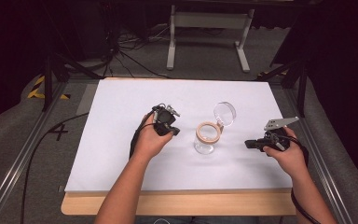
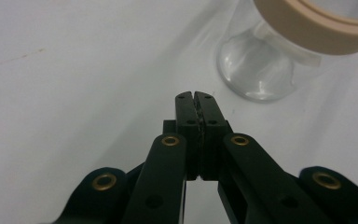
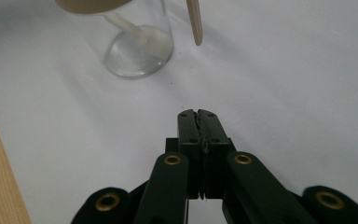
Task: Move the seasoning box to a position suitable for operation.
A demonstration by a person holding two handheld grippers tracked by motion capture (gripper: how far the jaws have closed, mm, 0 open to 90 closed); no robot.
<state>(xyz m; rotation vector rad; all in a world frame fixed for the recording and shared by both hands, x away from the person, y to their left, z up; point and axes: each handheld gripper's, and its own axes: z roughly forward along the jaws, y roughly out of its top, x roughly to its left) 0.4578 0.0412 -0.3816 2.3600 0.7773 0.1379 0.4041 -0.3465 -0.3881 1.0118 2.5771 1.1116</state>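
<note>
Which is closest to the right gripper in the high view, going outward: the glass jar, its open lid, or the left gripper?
1. Glass jar, just to the left of the right gripper.
2. Open lid, behind the jar, farther up the table.
3. Left gripper, beyond the jar on its far side.

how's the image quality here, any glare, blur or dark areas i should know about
High view: the white table sheet is evenly lit, the room beyond falls to near black, and the clear glass jar with a tan rim looks soft. Left gripper view: the left gripper is sharp, with bright reflections on the jar's base. Right gripper view: the right gripper is crisp, the jar slightly blurred.
</note>
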